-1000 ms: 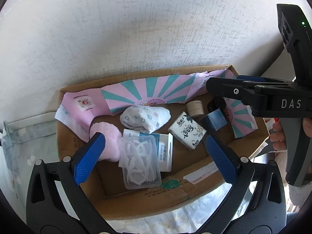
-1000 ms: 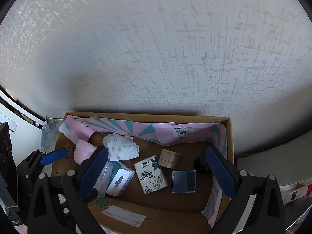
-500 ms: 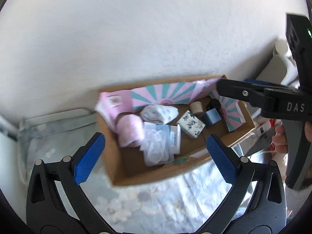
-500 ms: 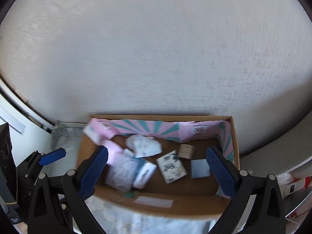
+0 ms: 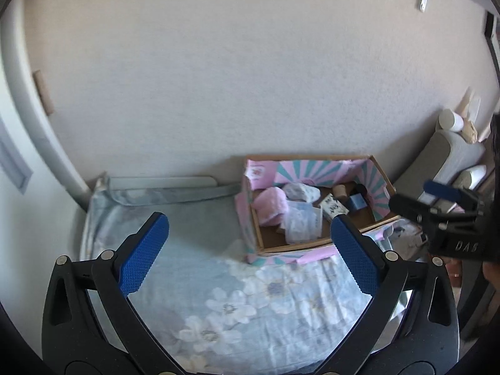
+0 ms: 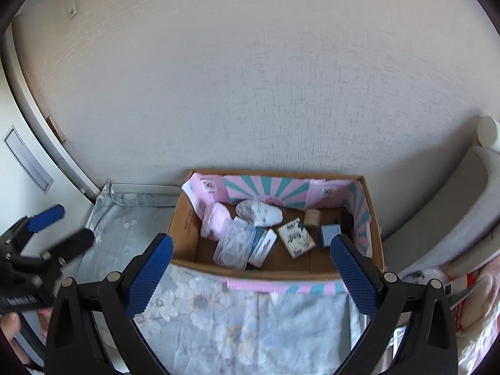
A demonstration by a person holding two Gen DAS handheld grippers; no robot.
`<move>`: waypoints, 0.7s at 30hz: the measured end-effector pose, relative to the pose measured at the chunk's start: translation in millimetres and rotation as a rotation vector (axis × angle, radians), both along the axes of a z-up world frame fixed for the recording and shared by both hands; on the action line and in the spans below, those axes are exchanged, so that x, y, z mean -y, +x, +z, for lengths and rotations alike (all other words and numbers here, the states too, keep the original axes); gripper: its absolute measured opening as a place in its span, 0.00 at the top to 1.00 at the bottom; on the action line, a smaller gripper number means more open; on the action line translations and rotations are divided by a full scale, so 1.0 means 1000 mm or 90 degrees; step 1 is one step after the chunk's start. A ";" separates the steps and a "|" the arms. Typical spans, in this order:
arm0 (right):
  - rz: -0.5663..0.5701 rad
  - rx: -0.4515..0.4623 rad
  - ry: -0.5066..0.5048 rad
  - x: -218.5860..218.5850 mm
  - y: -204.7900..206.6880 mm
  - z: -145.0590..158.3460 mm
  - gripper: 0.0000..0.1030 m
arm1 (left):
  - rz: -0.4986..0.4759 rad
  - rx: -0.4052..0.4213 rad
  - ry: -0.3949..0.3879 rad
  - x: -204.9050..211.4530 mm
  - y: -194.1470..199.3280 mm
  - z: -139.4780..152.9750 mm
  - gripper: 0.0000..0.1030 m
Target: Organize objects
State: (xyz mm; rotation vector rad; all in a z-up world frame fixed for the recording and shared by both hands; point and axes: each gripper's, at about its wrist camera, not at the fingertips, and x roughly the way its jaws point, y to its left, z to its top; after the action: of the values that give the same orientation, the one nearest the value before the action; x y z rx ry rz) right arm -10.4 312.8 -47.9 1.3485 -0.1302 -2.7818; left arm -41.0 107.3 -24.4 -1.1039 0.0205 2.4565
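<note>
While the left wrist view is soft with blur, it shows the left hand-held gripper (image 5: 248, 251) with its two blue pads spread wide and nothing between them, held above a floral bedsheet (image 5: 237, 306). One cardboard box (image 5: 290, 245) lined with pink-and-teal paper sits on the bed against the wall, well beyond the fingertips. Its contents run together here: a pink fluffy bundle (image 5: 271, 207), a white patterned cloth (image 5: 301, 191) and a small blue box (image 5: 357, 201) can be told apart, the rest only roughly. At the right edge the right hand-held gripper (image 5: 437, 200) is cut off by the frame, so only one blue pad shows.

From the right wrist view, the right hand-held gripper (image 6: 251, 264) is likewise spread and empty, and the box's (image 6: 281, 270) inside reads more clearly. Seven things can be counted: the pink bundle (image 6: 214, 220), the white cloth (image 6: 259, 212), a clear plastic case (image 6: 232, 245), a white-and-blue packet (image 6: 262, 247), a printed tissue pack (image 6: 296, 237), a small tan roll (image 6: 312, 217) and the blue box (image 6: 329, 234). A dark object behind the blue box is too hidden to name. The left hand-held gripper (image 6: 59, 226) appears blurred at the left edge, its fingers apart.
</note>
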 end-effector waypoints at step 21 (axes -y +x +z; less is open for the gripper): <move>-0.064 -0.023 0.039 0.031 0.019 -0.002 0.02 | 0.007 -0.035 0.003 0.036 -0.007 -0.001 0.00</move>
State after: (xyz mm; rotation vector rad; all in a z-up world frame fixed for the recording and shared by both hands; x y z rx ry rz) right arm 8.6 281.8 -49.5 1.3393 -0.1165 -2.9148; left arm -48.0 71.2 -25.1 -1.0363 0.0261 2.4958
